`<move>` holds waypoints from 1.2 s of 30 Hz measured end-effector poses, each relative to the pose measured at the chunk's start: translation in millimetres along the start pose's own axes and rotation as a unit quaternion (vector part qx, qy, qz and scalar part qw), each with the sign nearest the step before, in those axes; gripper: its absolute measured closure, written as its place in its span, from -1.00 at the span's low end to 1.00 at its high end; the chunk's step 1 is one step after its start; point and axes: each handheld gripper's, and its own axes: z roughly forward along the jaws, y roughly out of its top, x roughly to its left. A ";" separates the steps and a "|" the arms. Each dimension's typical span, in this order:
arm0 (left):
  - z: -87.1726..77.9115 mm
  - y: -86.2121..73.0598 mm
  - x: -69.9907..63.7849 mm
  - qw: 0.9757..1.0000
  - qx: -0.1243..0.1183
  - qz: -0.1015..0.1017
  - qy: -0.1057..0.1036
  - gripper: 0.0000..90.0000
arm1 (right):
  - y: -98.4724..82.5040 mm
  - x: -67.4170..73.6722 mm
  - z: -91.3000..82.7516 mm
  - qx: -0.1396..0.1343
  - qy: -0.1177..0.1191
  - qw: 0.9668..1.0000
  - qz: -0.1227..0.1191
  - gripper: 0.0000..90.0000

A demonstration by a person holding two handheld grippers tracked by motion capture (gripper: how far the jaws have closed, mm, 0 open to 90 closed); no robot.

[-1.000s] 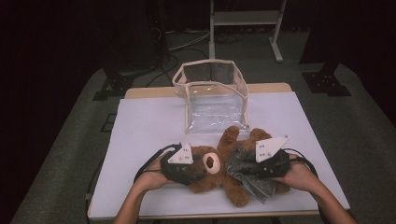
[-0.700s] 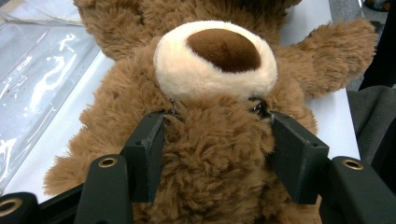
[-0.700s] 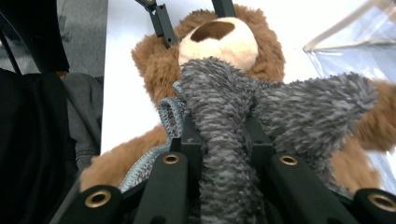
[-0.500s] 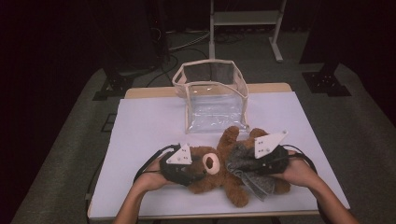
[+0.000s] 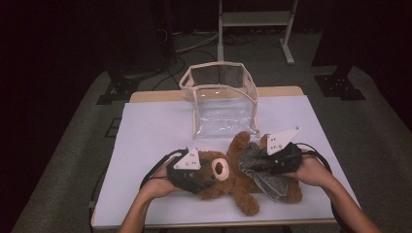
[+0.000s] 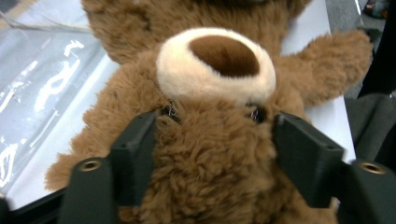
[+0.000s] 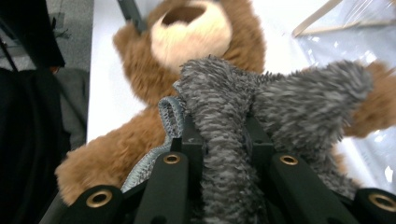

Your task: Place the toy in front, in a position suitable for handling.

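A brown teddy bear (image 5: pixel 233 177) lies on its back on the white table (image 5: pixel 145 131), its head toward the left gripper. My left gripper (image 5: pixel 206 172) has the bear's head (image 6: pixel 215 154) between its jaws. The jaws have just been opening, but the fur still fills the gap and touches both pads (image 6: pixel 135 154). My right gripper (image 5: pixel 265 162) is shut on a grey knitted cloth (image 7: pixel 224 116) that lies bunched over the bear's belly (image 5: pixel 265 177). The bear's cream muzzle (image 7: pixel 189 30) shows beyond the cloth.
A clear plastic bag (image 5: pixel 221 104) with a beige trim stands open just behind the bear, at the middle of the table. A metal stand (image 5: pixel 252 24) is on the floor beyond the table. The person's forearms (image 5: pixel 145 204) come in from the near edge.
The right gripper with the grey cloth has shifted slightly over the bear's belly. The left gripper stays at the bear's head.
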 end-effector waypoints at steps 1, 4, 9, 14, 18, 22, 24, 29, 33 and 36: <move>-0.8 2.0 -0.3 1.000 0.001 0.004 0.002 -0.39 | -2.4 1.6 0.1 -0.001 0.002 1.000 -0.001 0.67; -3.2 8.7 -1.8 1.000 -0.004 0.003 0.003 -0.45 | -9.4 10.4 0.0 0.000 0.012 1.000 0.001 0.67; 5.4 9.5 -5.8 1.000 0.009 0.003 -0.007 -0.33 | -8.5 18.2 -1.6 0.007 0.014 1.000 -0.006 0.67; 6.5 9.2 -10.8 0.999 0.019 0.028 -0.009 -0.22 | 17.9 12.7 4.7 0.009 0.006 1.000 -0.027 0.66; 6.2 7.5 -13.5 0.999 0.025 0.037 -0.008 -0.21 | 30.6 6.3 18.1 0.028 0.012 0.999 -0.039 0.66; 5.5 6.2 -14.2 0.999 0.023 0.038 -0.011 -0.20 | 16.5 1.4 4.9 0.020 0.016 0.999 -0.022 0.66; 5.9 7.0 -14.7 0.999 0.026 0.041 -0.012 -0.19 | 3.6 -1.0 -7.9 0.017 0.009 1.000 -0.005 0.66; 7.1 8.6 -14.1 0.998 0.032 0.043 -0.016 -0.19 | -9.7 -6.1 -24.1 0.018 -0.004 1.000 0.013 0.66; 7.1 8.3 -13.7 0.998 0.034 0.043 -0.019 -0.19 | 8.0 -5.8 -9.5 0.013 0.006 1.000 -0.004 0.66; 6.7 6.5 -14.2 0.998 0.031 0.041 -0.020 -0.19 | 18.8 -7.4 2.8 0.018 0.013 1.000 -0.017 0.66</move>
